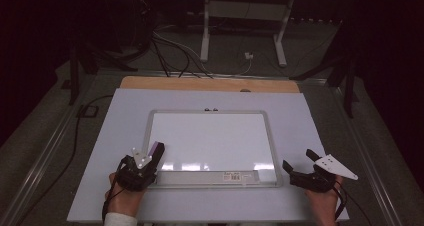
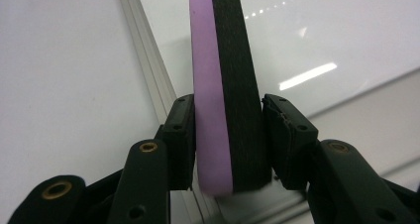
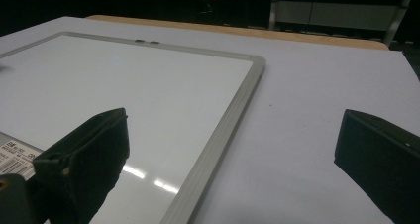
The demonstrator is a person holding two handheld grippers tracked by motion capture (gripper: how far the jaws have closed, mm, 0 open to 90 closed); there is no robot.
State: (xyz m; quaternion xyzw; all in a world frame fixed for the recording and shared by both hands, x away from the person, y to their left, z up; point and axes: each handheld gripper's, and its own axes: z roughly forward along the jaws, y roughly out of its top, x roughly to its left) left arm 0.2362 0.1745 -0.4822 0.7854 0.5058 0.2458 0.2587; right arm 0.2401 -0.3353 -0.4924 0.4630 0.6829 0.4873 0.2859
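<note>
While clamped on a purple-and-black foam eraser (image 2: 225, 90), left gripper (image 1: 150, 158), glossy aluminium-framed whiteboard (image 1: 212, 138), right gripper (image 1: 299, 162) gaping.

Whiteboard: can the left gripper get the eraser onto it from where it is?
Probably yes. The left gripper is shut on the eraser, right at the whiteboard near-left frame, and nothing lies between eraser and the board.

The label (image 1: 234, 176) on the whiteboard (image 1: 212, 117) frame is unreadable.

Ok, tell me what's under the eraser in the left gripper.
Under the eraser lie the whiteboard and its grey frame. The eraser and left gripper cover the spot directly beneath.
</note>
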